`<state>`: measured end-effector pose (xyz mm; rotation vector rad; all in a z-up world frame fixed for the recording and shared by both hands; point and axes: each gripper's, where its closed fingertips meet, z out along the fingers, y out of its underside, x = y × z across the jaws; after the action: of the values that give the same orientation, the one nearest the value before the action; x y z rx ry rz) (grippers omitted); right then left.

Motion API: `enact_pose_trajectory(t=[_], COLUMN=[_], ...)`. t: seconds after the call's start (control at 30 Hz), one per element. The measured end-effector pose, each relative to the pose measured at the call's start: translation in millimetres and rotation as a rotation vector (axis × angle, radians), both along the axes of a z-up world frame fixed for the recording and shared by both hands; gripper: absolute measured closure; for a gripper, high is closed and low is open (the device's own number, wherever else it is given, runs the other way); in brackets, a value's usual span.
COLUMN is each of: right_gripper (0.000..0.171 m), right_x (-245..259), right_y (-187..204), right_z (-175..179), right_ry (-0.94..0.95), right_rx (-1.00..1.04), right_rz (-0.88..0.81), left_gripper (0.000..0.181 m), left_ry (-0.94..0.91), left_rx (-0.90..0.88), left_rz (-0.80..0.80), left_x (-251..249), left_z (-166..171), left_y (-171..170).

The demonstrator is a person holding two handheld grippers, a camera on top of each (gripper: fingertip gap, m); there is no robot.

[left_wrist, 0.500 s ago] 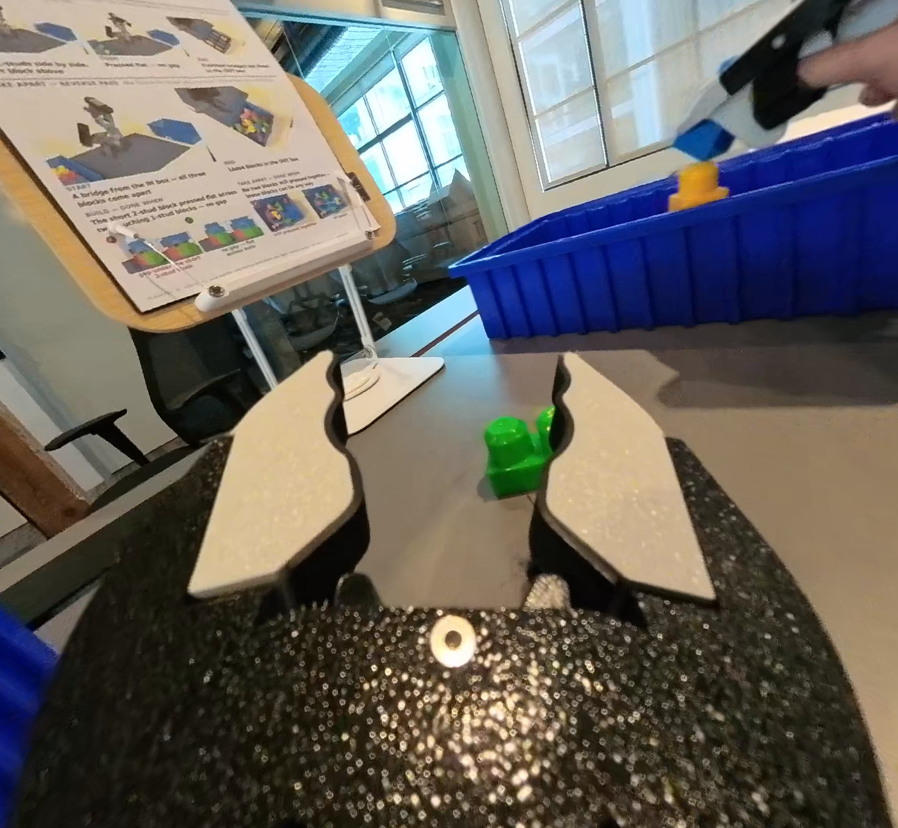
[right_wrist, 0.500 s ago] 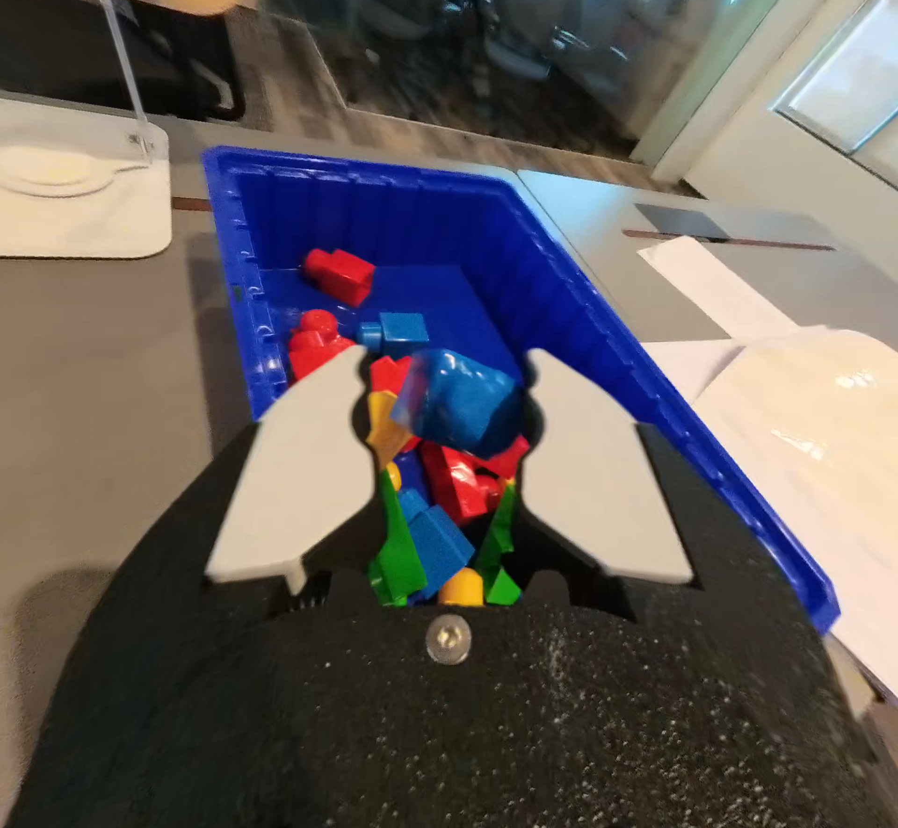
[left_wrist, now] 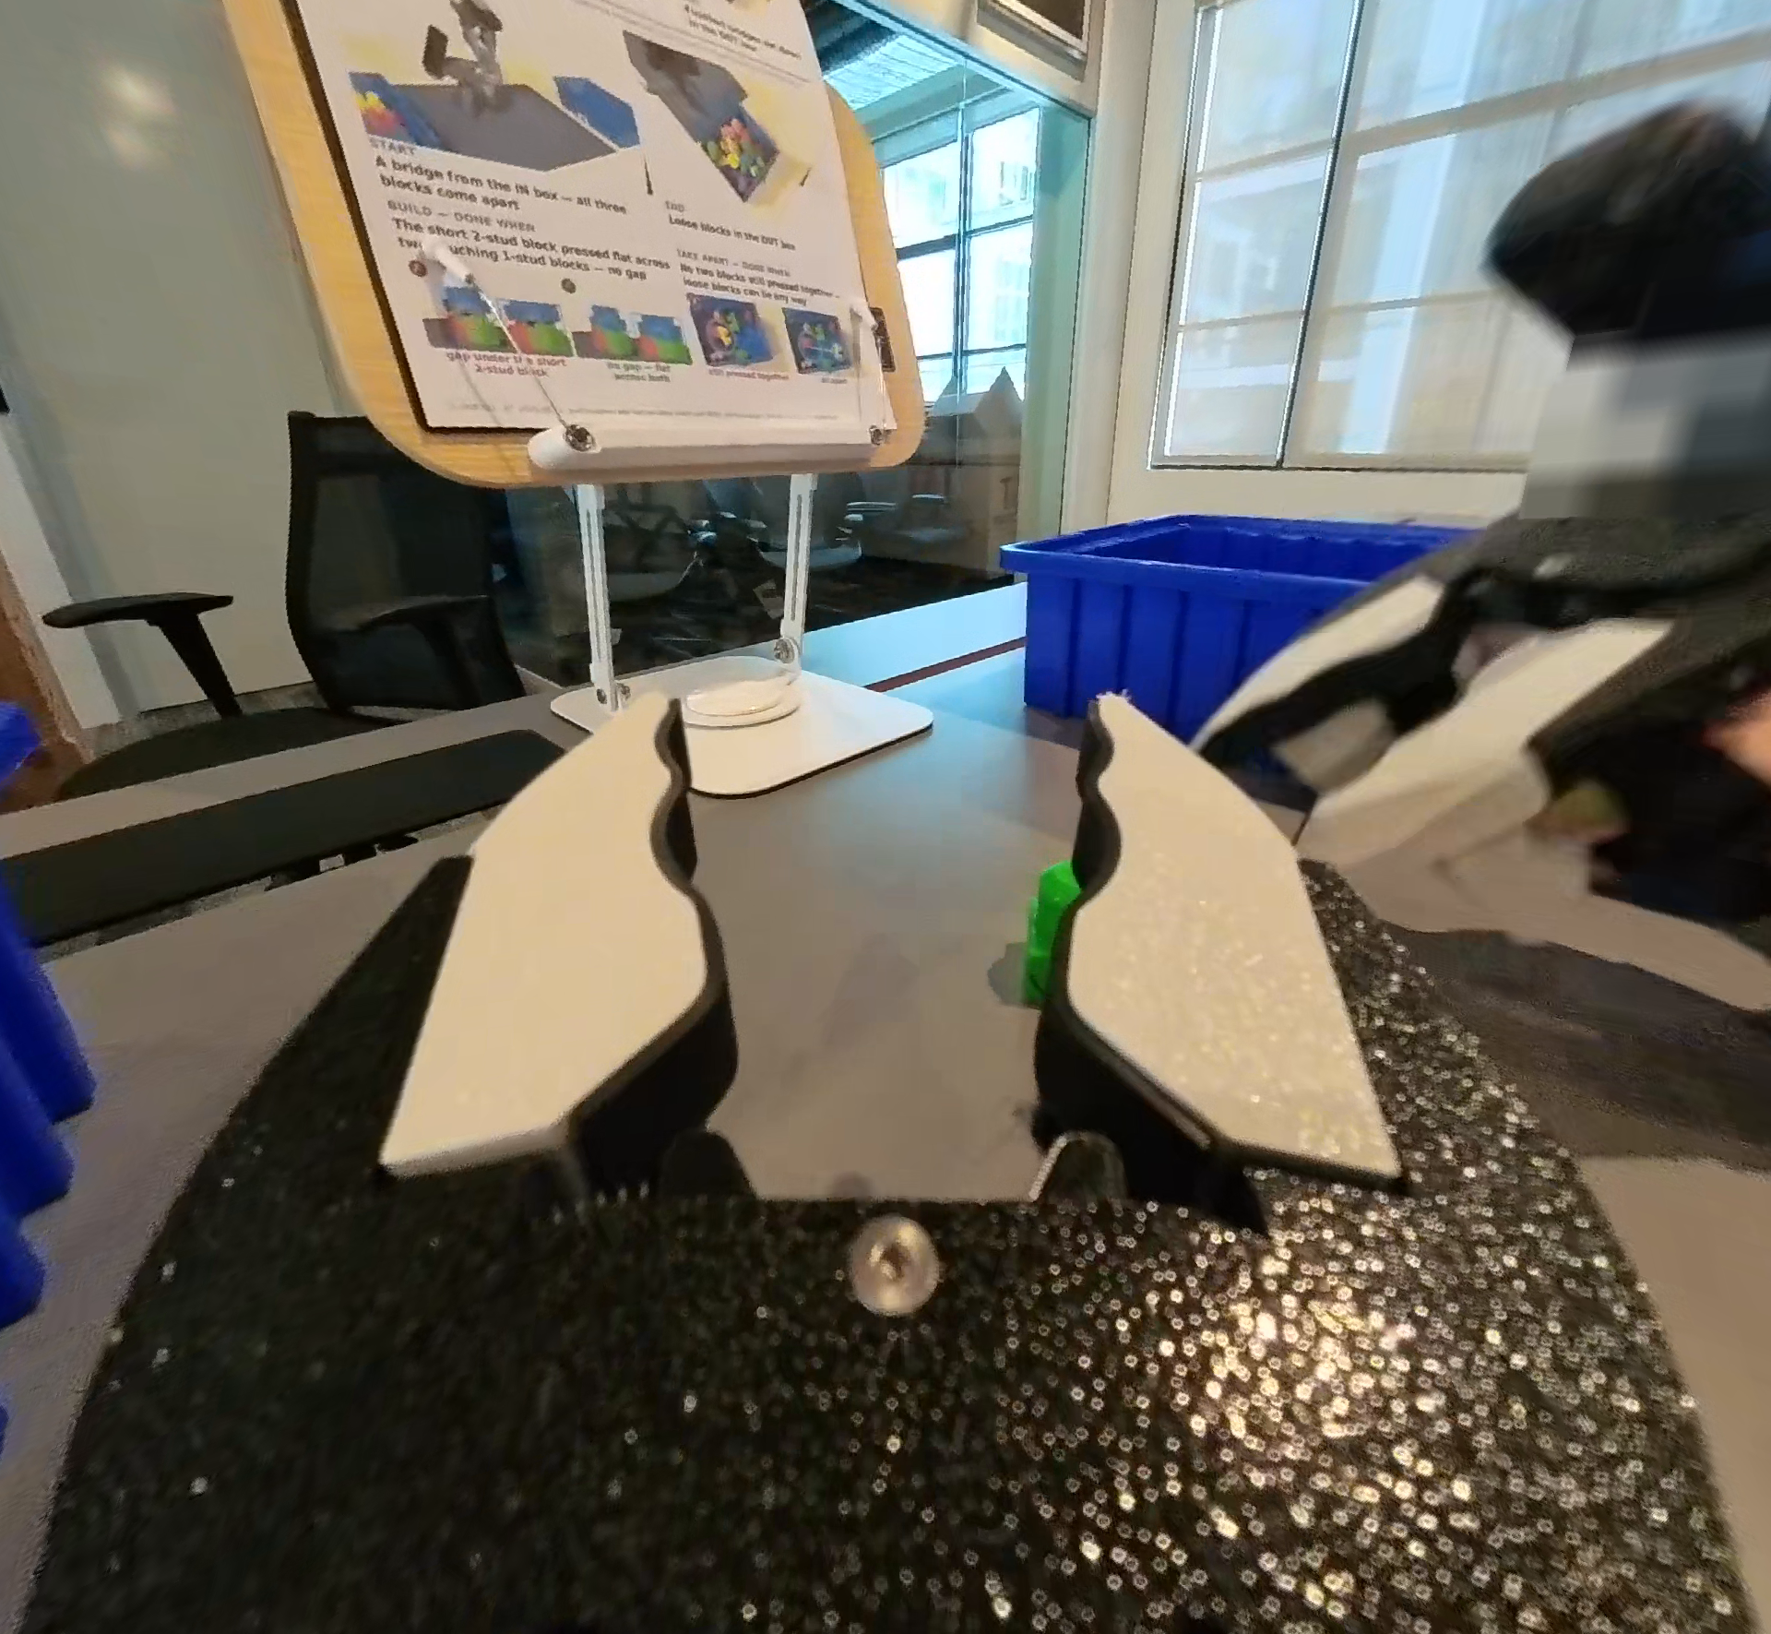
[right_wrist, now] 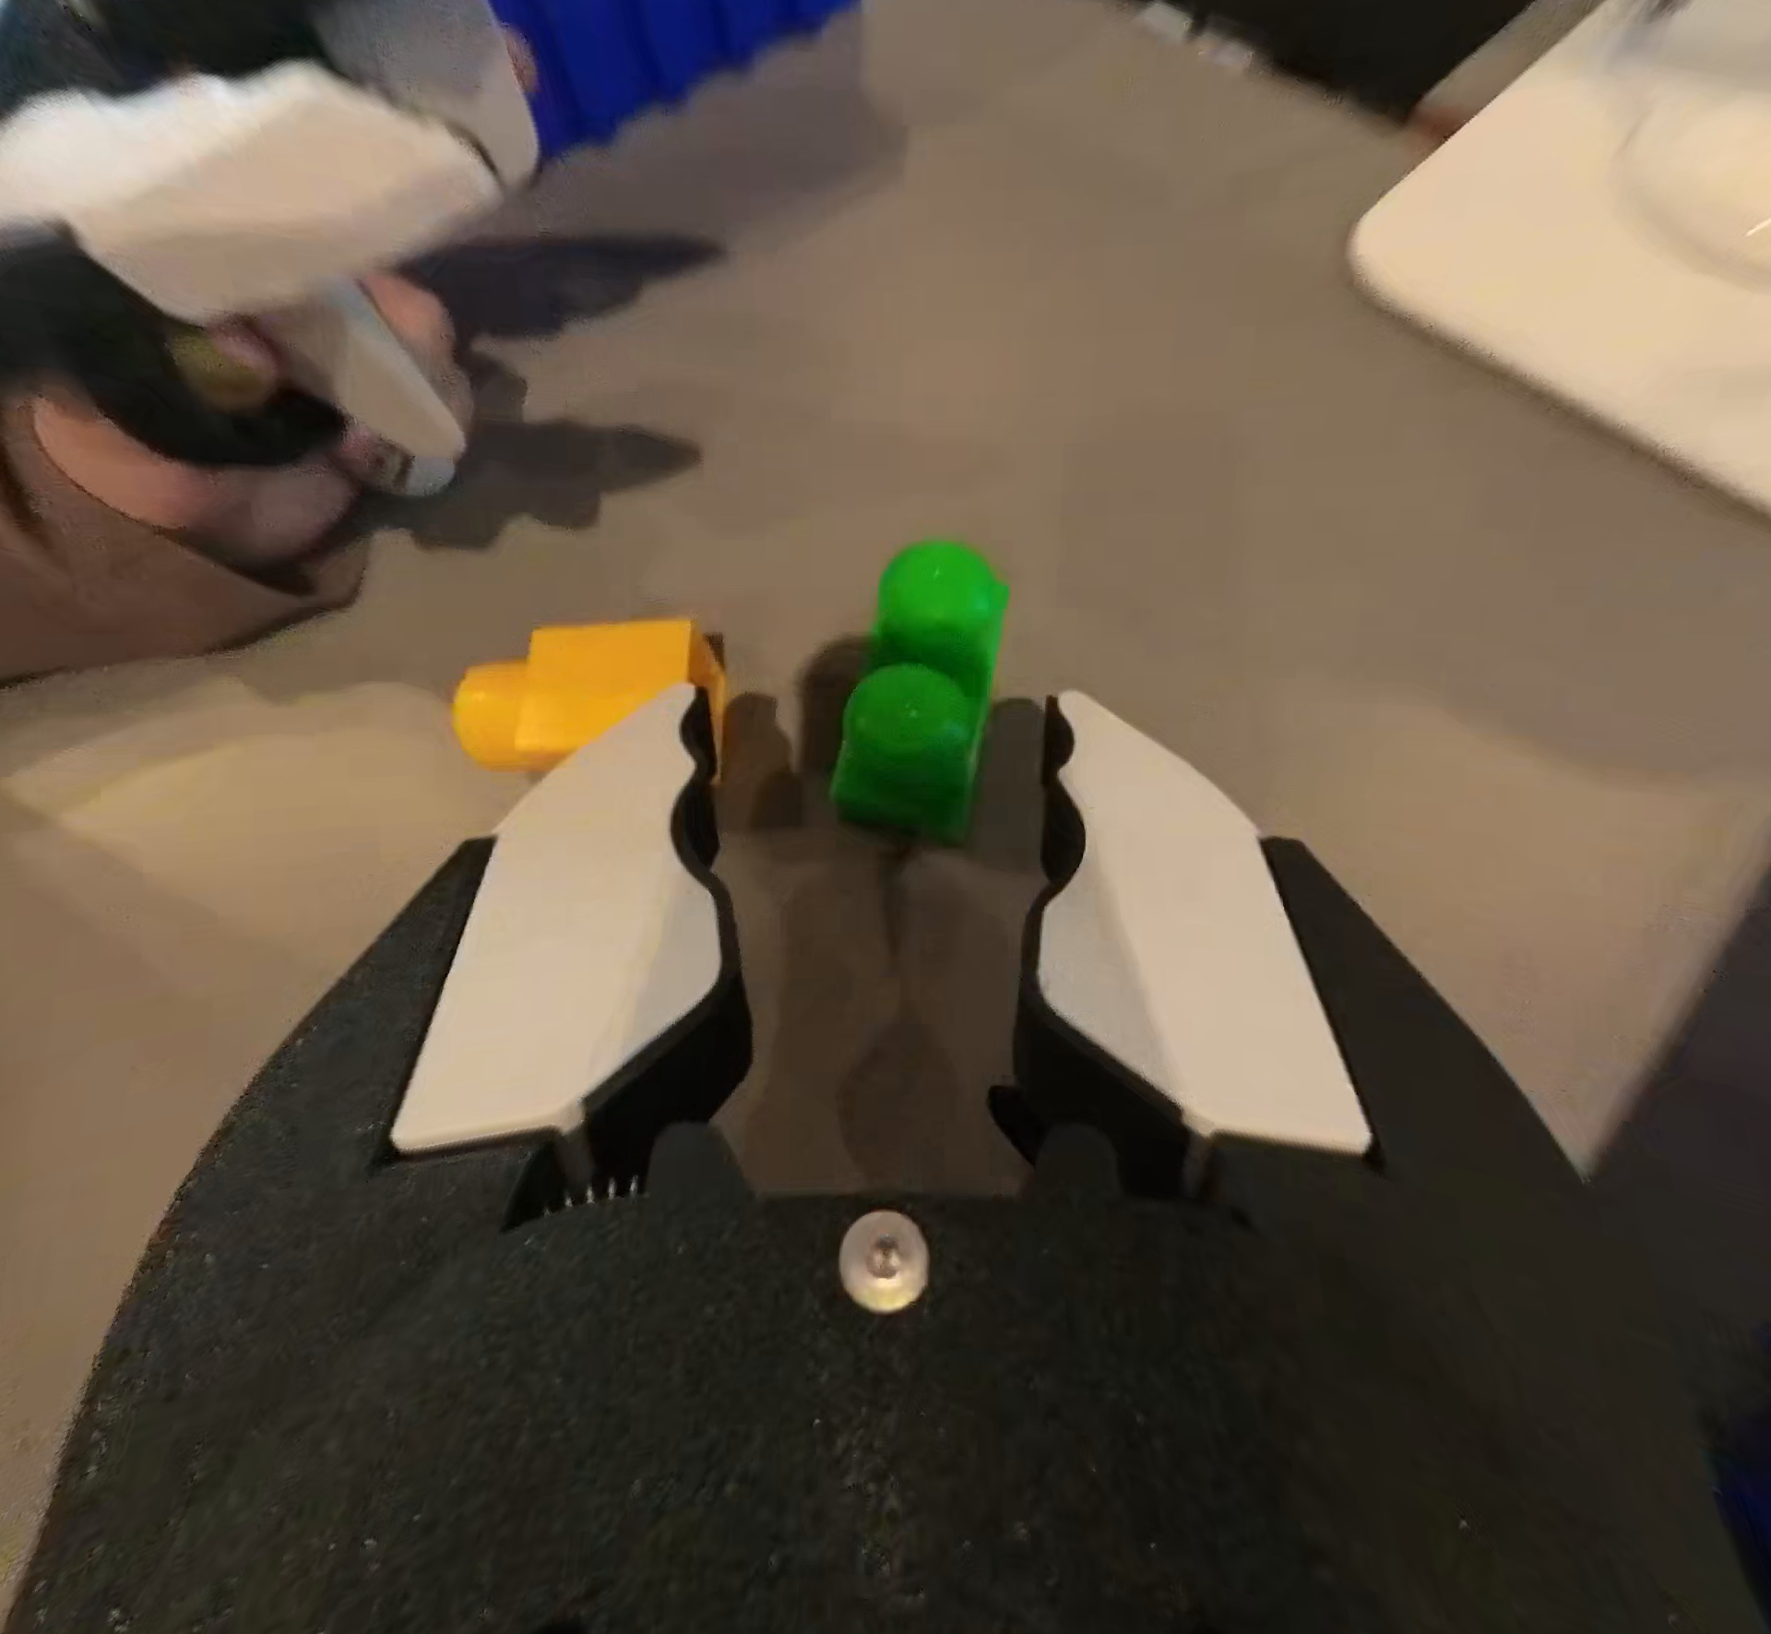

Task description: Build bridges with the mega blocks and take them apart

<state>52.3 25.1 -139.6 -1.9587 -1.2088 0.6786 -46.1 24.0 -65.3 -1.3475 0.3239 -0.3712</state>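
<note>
left wrist view: mounted on the left claw (left_wrist: 886, 807), held low and near level over the desk (left_wrist: 862, 898), faced toward a document stand (left_wrist: 747, 706), a blue bin (left_wrist: 1198, 620) and windows.
right wrist view: carried on the right claw (right_wrist: 872, 754), tilted steeply down, desk seen close up.
shared: green block (right_wrist: 915, 725) (left_wrist: 1049, 931), each other's claw.

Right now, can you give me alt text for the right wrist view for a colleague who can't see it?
The open, empty right gripper hovers over a grey table, its fingers flanking an upright green two-stud block. A yellow one-stud block lies on its side just left. The left gripper, blurred, sits far left.
</note>
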Motion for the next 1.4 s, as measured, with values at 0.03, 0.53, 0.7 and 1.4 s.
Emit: enact_pose_trajectory(t=[0.03,0.53,0.7,1.4], right_gripper=[0.107,0.138,0.138,0.138], right_x=[-3.4,95.1,187.8,269.1], right_y=[-2.4,55.7,62.2,49.8], right_z=[-10.2,105.9,126.9,110.2], right_ry=[-0.013,-0.044,-0.319,-0.395], right_rx=[-0.04,0.794,0.811,0.533], right_rz=[0.016,-0.564,-0.915,-1.091], left_gripper=[0.104,0.11,0.114,0.118], left_ry=[0.002,0.048,0.053,0.075], left_rx=[0.001,0.02,0.023,0.028], left_rz=[-0.002,-0.024,-0.034,-0.05], left_x=[0.4,8.2,9.6,13.2], left_z=[0.0,-0.6,-0.6,-1.3], left_y=[-0.2,-3.3,-4.2,-5.3])
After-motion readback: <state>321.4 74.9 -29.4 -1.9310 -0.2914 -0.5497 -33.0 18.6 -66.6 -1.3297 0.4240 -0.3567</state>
